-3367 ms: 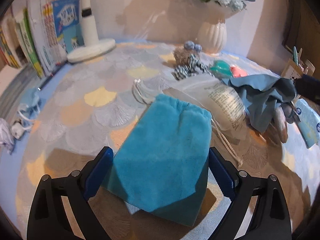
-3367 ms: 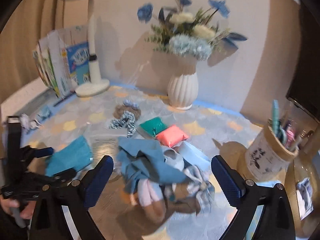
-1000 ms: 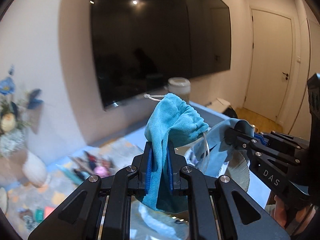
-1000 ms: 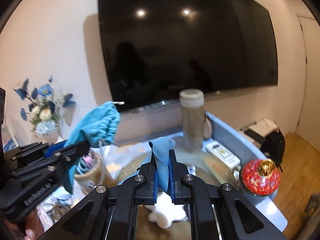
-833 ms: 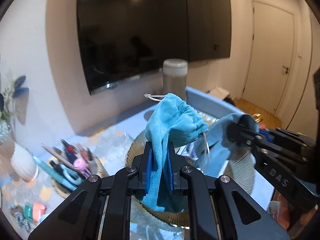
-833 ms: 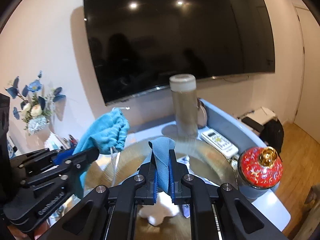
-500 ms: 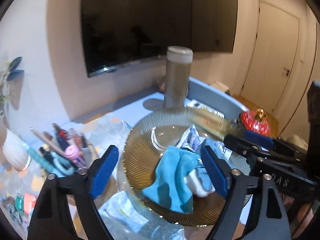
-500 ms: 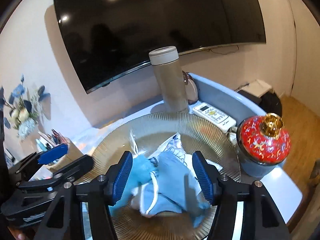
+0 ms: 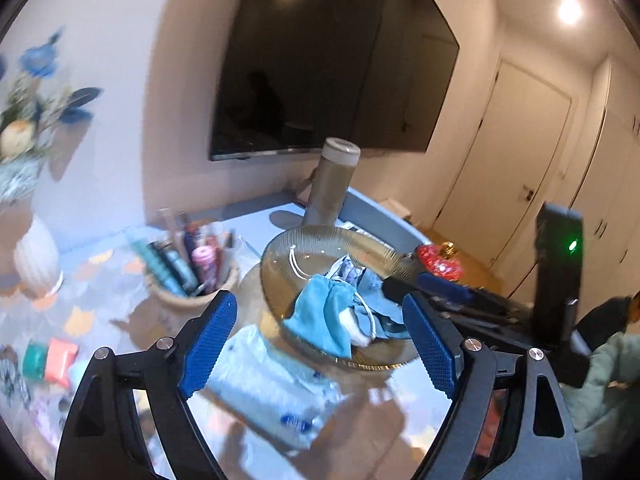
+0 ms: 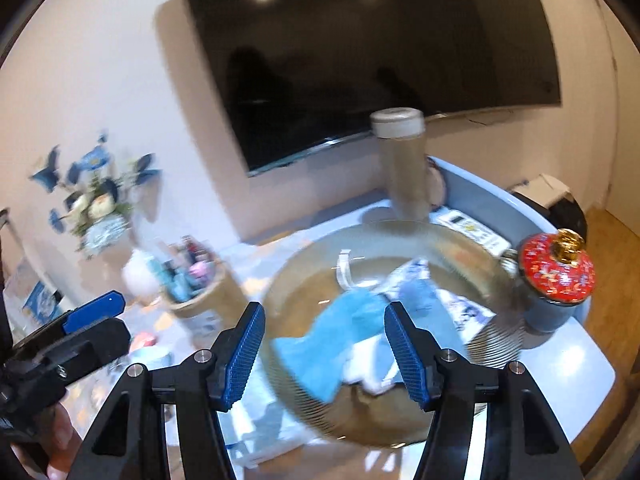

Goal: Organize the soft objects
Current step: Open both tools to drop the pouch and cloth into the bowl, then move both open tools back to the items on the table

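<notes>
Letting go is the big change: a second ago each hand-held gripper was pinched shut on a cloth held up in the air, and now both stand open with nothing between their blue pads. The left hand-held gripper is spread wide, and the right hand-held gripper is open a bit less. So two soft things are put away, and both hands look free to fetch more. Going from left to right, a white ribbed vase holds flowers, then a round pen cup is full of pens. Next comes the wide glass bowl with thin ridges, sitting on the table. Inside it lie the fuzzy teal pouch with its white string and the smooth blue cloth, crumpled and touching each other. Just past the bowl sits a shiny red lid with a gold knob.
</notes>
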A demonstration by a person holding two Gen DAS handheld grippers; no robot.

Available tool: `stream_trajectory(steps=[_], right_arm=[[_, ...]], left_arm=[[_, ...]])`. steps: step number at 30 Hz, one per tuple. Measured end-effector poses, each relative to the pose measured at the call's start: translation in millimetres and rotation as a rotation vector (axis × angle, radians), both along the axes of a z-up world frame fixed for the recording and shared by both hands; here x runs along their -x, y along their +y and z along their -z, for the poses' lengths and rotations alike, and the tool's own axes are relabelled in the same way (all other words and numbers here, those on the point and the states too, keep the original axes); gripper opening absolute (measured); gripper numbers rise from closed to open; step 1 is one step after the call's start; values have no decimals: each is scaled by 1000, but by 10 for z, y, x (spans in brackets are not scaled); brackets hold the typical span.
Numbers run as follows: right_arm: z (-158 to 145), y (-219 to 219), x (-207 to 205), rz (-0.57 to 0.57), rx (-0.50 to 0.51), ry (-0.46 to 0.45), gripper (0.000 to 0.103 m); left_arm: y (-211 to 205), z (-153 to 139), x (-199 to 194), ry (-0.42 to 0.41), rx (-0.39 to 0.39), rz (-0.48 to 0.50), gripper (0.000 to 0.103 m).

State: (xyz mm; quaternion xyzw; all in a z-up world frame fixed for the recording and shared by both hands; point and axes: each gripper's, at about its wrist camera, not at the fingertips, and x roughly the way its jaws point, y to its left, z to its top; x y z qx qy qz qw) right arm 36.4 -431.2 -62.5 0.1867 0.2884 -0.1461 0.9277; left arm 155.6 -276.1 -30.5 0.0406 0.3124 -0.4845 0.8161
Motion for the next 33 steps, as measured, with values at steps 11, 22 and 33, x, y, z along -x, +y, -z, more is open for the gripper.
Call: stream_trajectory(steps=[11,22,33], right_arm=[[-148,1177,-192,-250,93,-21,82],[-38,2237,-403,-474,138,-5,82],[304,2201,-823,-495,-82,76,82]], left_arm=[[1822,-549,121,-50,213,-218,86],[3231,-336,-40,-24,250,-543,87],[3443,651,-584,223,182,-656,87]])
